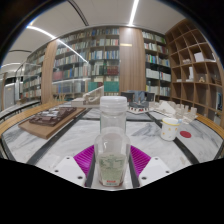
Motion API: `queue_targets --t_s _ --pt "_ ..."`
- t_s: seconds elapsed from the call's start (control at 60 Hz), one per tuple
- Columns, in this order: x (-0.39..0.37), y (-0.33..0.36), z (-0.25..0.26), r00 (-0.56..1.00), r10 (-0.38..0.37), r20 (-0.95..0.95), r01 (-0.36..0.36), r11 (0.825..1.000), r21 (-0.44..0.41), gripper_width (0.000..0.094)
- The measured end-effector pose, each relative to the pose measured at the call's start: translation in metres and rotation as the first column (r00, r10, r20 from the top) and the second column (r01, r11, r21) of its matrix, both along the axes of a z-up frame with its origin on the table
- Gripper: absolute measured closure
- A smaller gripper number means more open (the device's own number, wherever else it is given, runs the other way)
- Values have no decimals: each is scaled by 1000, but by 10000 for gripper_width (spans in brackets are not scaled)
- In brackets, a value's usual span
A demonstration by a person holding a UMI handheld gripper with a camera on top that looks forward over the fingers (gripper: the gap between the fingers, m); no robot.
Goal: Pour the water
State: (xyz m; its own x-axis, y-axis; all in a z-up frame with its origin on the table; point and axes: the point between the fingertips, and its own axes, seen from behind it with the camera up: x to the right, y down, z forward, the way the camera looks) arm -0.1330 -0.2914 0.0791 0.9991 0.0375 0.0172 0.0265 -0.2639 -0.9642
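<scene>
A clear plastic bottle (112, 145) with a white cap stands upright between my gripper's (112, 160) fingers. Both magenta pads (84, 157) press against its sides, so my gripper is shut on it. The bottle's base sits low between the fingers, over a white marble-patterned table (60, 140). A small white cup (170, 128) stands on the table ahead to the right.
A dark wooden tray (50, 120) with items lies on the table to the left. Several small white and dark objects (150, 105) stand further back. Bookshelves (95, 65) line the far wall, and open wooden shelving (198, 65) stands at the right.
</scene>
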Motion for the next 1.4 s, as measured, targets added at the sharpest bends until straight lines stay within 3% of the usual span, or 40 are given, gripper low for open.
queue_targets --t_s 0.133,0.267,0.467,0.617,0.733,0.833,1.033,1.167,1.25,1.4 --pt "1 2 1 999 7 -37 -6 1000 11 497" --pt "-3 1 6 997 43 -56 -42 999 15 528" --pt "-11 11 83 938 161 -308 -131 985 115 529" --pt "-8 37 168 651 288 -702 -200 958 207 530" --pt "34 76 214 268 331 -905 -202 938 283 532" --pt "77 103 233 -58 306 -950 -151 938 311 535" --pt "163 159 180 -497 161 -853 -39 977 208 531" --pt "181 176 133 -615 73 -785 -25 993 112 533" --pt "179 184 122 -606 44 -795 -38 996 84 531" --pt "173 179 155 -473 79 -877 -82 988 133 533"
